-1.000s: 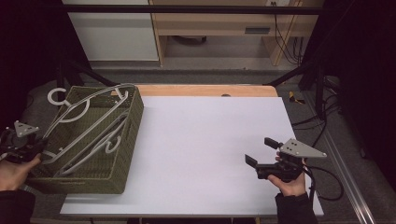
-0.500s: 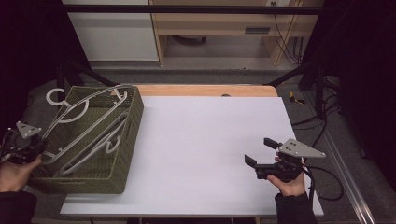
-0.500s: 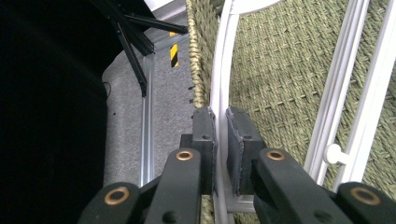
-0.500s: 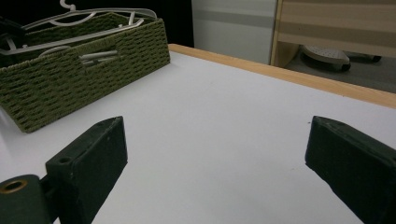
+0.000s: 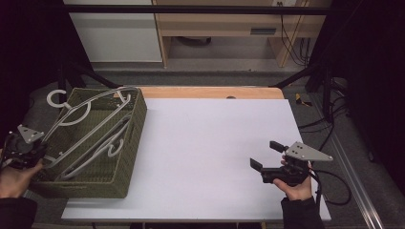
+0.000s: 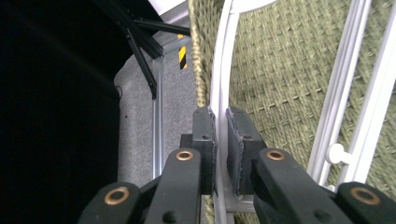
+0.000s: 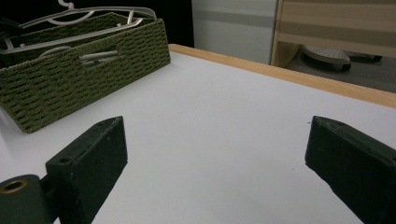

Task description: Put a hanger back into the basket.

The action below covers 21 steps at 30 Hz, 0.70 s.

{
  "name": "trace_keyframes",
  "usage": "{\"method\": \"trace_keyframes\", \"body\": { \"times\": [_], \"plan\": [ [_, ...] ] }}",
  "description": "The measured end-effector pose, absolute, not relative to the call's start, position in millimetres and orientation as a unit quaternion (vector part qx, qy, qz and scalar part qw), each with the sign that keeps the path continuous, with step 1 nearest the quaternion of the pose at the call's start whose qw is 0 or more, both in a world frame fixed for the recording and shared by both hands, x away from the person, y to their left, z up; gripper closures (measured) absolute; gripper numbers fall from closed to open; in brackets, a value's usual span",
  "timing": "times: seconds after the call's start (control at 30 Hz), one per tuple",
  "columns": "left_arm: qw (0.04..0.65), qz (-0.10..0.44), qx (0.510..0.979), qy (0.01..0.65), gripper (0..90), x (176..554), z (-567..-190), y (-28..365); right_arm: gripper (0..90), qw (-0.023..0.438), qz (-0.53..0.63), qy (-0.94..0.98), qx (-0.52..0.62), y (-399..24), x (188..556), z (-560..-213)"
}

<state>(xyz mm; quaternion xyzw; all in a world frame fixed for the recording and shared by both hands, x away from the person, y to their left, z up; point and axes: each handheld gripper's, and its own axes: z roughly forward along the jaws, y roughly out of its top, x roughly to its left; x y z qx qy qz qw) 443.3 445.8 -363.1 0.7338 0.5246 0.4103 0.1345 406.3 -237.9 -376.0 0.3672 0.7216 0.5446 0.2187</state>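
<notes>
Hangers (image 5: 90,129) lie in a green woven basket (image 5: 126,157) at the left end of the white desk (image 5: 210,143), with their hooks over the far rim. One hanger's white bar (image 6: 219,88) runs straight between the jaws of the left tool (image 6: 220,123), which is closed on it at the near left rim of the basket. Just beside this bar, to the tool's right, two more white bars lie on the weave. The right tool (image 5: 267,155) is well apart, over the bare desk, with jaws wide open and nothing between them.
</notes>
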Motion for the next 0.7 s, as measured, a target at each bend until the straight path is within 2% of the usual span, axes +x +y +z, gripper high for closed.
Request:
{"method": "trace_keyframes", "body": {
  "times": [0.13, 0.3, 0.5, 0.6, 0.7],
  "plan": [
    [0.103, 0.426, 0.738, 0.513, 82.7, 444.5, -374.1, 438.4, 5.8, 0.219, 0.543, 0.722, 0.368, -237.3, 406.8, -376.5],
    [0.09, 0.42, 0.742, 0.514, 82.7, 447.9, -380.6, 434.4, 5.8, 0.219, 0.542, 0.723, 0.368, -236.4, 406.7, -376.7],
    [0.109, 0.394, 0.751, 0.519, 82.4, 443.5, -378.9, 435.7, 5.8, 0.22, 0.544, 0.722, 0.366, -237.0, 406.8, -376.4],
    [0.153, 0.368, 0.751, 0.527, 81.8, 440.0, -377.1, 439.1, 5.8, 0.218, 0.542, 0.724, 0.367, -236.3, 406.6, -376.5],
    [0.164, 0.351, 0.751, 0.536, 81.5, 439.6, -377.3, 442.7, 5.8, 0.219, 0.542, 0.723, 0.367, -236.4, 406.7, -376.5]
  ]
}}
